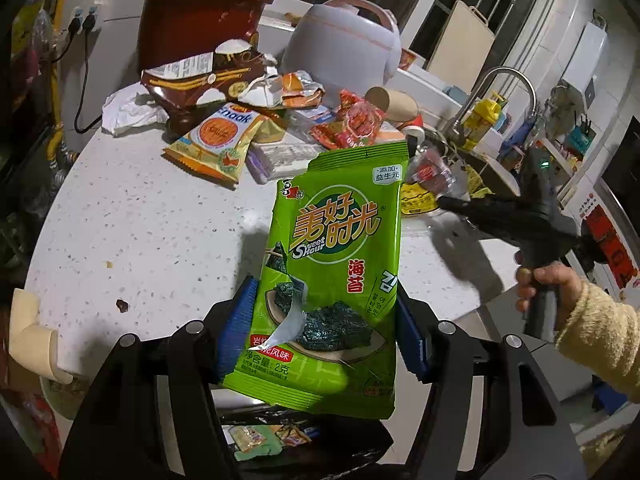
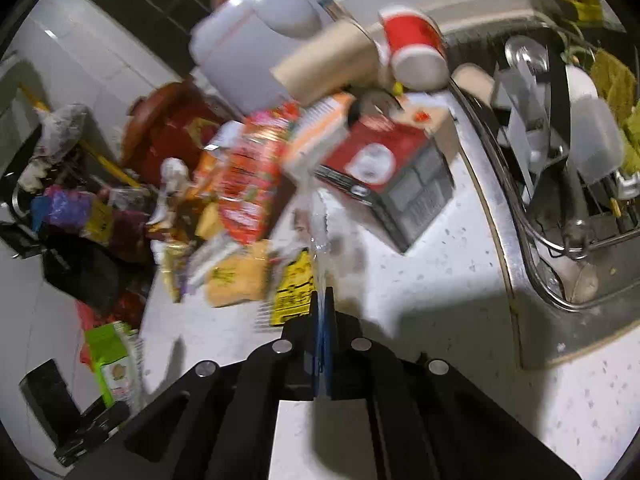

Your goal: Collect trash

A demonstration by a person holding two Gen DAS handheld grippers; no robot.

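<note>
Left tongs (image 1: 326, 334) hold the green seaweed packet (image 1: 334, 264) by its two side edges, blue pads (image 1: 236, 328) pressing in, packet upright and lifted clear of the desk (image 1: 152, 224). Below it, at 6 o'clock in the left view, a dark bin bag (image 1: 304, 436) opening shows wrappers already inside. Judged step: drop this packet into the bag. To do it well, bring the packet's lower edge over the opening before spreading the pads; the packet is light and torn at the front, so it may cling to one pad or drift past the rim.

Right tongs (image 2: 322, 312) are closed, pads together; a thin clear film (image 2: 318, 236) runs up from between them, apparently pinched. Yellow wrapper (image 2: 294, 292) lies just beside, at 10 o'clock of the tips. More trash is piled at 12 o'clock on the desk: red box (image 2: 384, 168), red wrapper (image 2: 248, 184), cardboard tube (image 2: 328, 60).

Hard to read: the right view is motion-blurred, so what the film belongs to is unclear. The bag's rim is mostly hidden by the left tongs' body. In the left view the right tongs' tips blur out against the pile.
</note>
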